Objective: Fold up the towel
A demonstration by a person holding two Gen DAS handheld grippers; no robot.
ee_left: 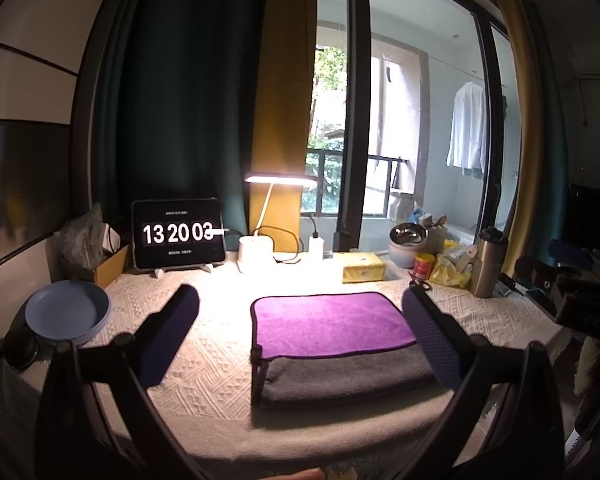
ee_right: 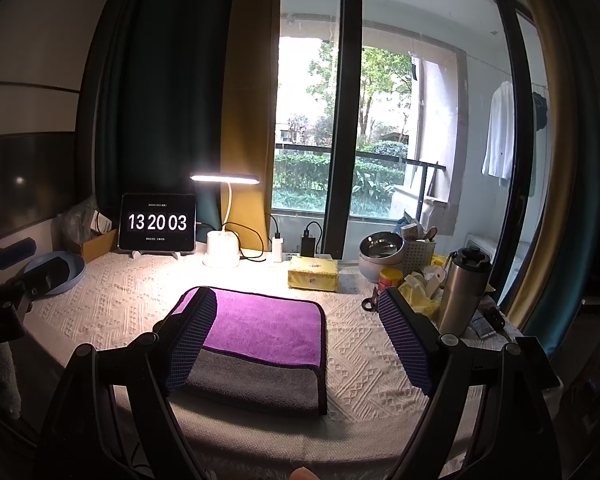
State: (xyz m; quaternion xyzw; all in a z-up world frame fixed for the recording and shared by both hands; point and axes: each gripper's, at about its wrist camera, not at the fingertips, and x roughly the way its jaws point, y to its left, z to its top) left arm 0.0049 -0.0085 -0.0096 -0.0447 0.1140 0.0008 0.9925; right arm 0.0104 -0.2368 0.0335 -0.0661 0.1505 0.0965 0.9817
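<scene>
A: What is taking up the most room here?
B: A table [ee_left: 204, 364] under a cream woven cloth is filling the foreground, and the towel [ee_left: 332, 320] is lying folded on it near the front edge, its purple face overlapping a grey layer that is showing along the near side.

A: And the grippers?
B: The left gripper [ee_left: 300, 340] is hovering with its jaws spread wide, gripping nothing, the towel sitting between its fingers in that view. The right gripper [ee_right: 296, 344] is also gaping wide and empty, its left finger [ee_right: 192, 340] overlapping the towel's left edge in its view.

A: Anything smaller behind?
B: A tablet [ee_right: 158, 222] is showing 13 20 03, a lamp [ee_right: 225, 178] is glowing beside it, a blue plate [ee_left: 66, 310] is sitting at the left, and a steel flask [ee_right: 462, 292] is standing at the right.
</scene>
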